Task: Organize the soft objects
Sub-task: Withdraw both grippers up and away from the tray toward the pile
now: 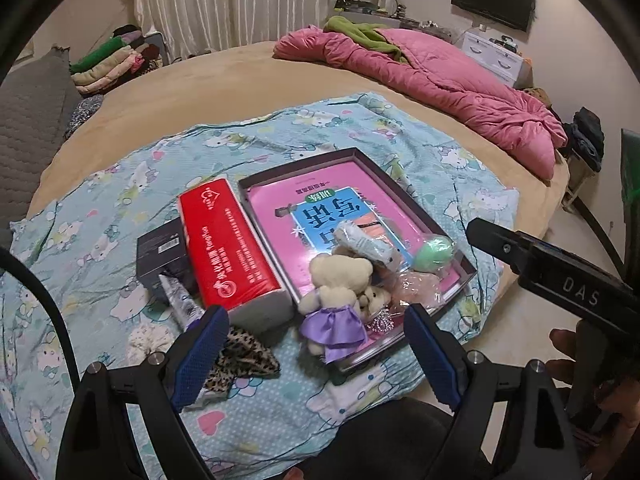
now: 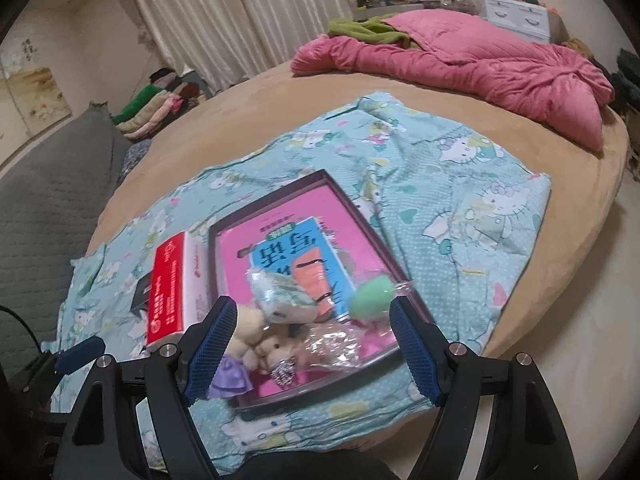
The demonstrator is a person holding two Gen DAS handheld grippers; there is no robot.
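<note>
Hovering over the bed, both tools stand released with nothing between their fingers: the left tool (image 1: 314, 354) above the near edge of the shallow tray (image 1: 466, 266), the right tool (image 2: 314, 346) directly above its near end. The soft things already lie gathered in the tray on a pink book (image 1: 288, 216): a cream plush bear (image 1: 334, 294) in a purple skirt leaning over the tray's near rim, a green ball (image 1: 434, 251), a wrapped roll (image 1: 366, 245) and a crinkled plastic packet (image 1: 418, 286). Still outside on the blue cartoon sheet (image 1: 120, 184) are a leopard-print cloth (image 1: 244, 356) and a pale scrunchie (image 1: 146, 340), both beside the red tissue pack (image 1: 228, 240).

Recommendation: the left tool sits nearest the leopard cloth; pinch a bunched fold rather than a flat edge, lift clear of the tissue pack, and release it in the tray's bare far half.
</note>
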